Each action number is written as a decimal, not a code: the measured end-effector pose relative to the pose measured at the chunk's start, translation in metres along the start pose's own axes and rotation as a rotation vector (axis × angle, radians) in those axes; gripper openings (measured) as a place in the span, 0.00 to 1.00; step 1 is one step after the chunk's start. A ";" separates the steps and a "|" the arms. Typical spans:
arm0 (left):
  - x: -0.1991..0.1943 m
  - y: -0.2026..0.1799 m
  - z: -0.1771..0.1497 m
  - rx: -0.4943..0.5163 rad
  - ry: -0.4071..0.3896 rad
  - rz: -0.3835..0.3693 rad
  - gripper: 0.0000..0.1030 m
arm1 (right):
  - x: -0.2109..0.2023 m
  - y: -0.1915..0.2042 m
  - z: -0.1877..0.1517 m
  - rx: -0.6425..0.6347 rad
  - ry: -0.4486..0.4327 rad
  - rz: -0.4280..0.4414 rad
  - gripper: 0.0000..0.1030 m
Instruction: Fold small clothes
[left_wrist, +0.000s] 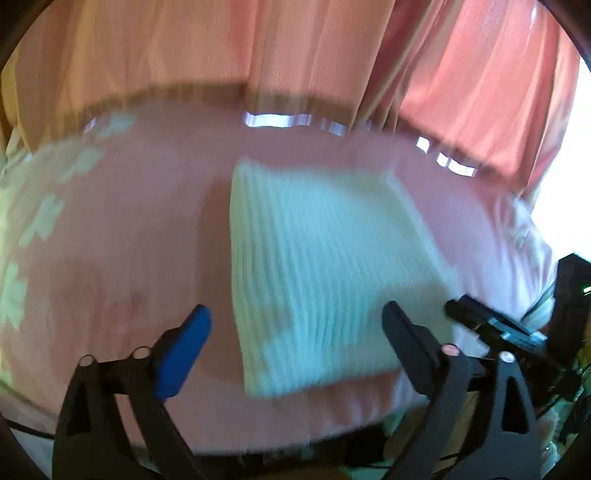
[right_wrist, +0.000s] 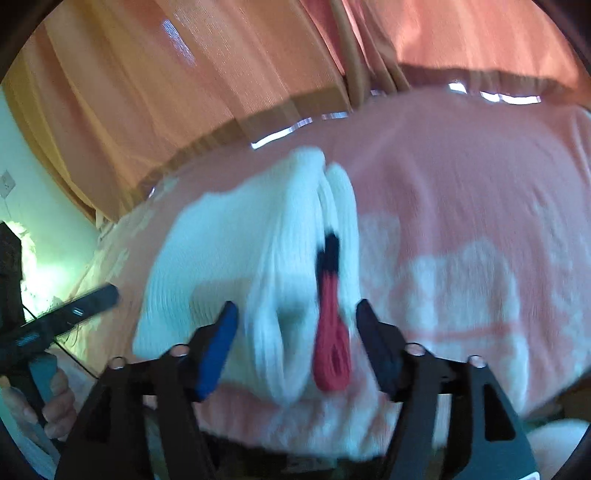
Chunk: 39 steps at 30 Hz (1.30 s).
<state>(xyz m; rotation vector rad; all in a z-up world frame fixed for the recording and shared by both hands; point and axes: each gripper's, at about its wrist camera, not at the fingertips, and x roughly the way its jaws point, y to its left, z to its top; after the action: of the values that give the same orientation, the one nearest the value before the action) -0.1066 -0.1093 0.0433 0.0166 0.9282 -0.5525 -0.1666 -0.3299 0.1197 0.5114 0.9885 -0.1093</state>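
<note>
Both the left gripper (left_wrist: 297, 334) and right gripper (right_wrist: 295, 332) stand apart, empty, over the folded white garment (left_wrist: 325, 273) on the pink-clothed counter (left_wrist: 140, 236)

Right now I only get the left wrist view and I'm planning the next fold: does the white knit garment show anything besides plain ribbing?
Observer: Yes. The right wrist view shows a red and black trim piece on the white knit garment.
Operator: Where is it relative to the right tool?
Observer: Between its spread fingers; the right tool is open, and motion blur hides whether it touches.
Operator: Is the cloth flat there?
Observer: No, it is bunched into upright folds on the pink patterned cover.
</note>
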 end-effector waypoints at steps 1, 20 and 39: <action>0.003 0.002 0.007 -0.007 -0.008 -0.008 0.94 | 0.009 0.000 0.008 0.001 -0.001 0.002 0.72; 0.039 0.046 0.050 -0.208 0.096 -0.300 0.38 | 0.025 0.028 0.050 0.047 -0.030 0.144 0.25; 0.015 0.194 0.050 -0.221 -0.007 0.128 0.63 | 0.113 0.116 0.047 -0.188 -0.030 0.097 0.31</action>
<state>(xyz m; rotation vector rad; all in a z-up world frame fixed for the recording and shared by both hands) 0.0273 0.0386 0.0203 -0.1244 0.9703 -0.3294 -0.0312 -0.2338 0.0895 0.3833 0.9323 0.0617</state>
